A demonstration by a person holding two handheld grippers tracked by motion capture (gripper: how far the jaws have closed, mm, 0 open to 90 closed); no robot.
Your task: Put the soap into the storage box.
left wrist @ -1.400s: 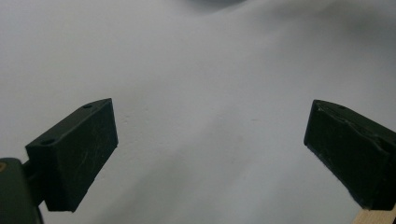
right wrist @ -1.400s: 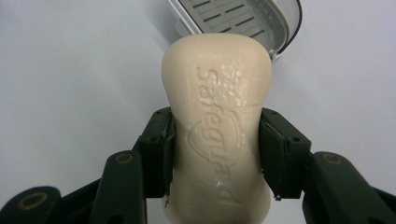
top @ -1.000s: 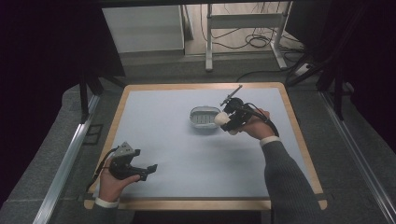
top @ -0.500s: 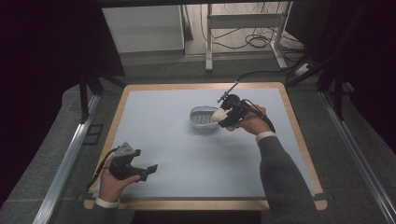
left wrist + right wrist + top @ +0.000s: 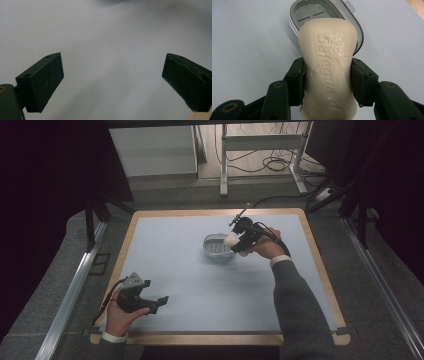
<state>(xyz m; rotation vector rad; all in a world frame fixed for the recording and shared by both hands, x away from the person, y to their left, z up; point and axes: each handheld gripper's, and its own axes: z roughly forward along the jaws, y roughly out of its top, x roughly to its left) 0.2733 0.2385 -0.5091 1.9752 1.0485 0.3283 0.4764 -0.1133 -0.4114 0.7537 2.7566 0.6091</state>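
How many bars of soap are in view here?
1. The cream soap bar embossed "Safeguard" is clamped in the right tool, held just above the grey soap dish near the middle of the table. None lies elsewhere on the mat.

Broad bare mat [image 5: 200, 285] is left free between the grippers; passage at far right is blocked only by the soap dish [image 5: 218, 245].

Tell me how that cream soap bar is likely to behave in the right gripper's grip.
The soap bar looks stiff: it juts past the right gripper without sagging. It may be slippery, since its glossy surface narrows at the waist where the pads press. It probably marks easily; the embossed lettering looks soft-edged and pitted. Released over the soap dish, it should lie flat rather than roll.
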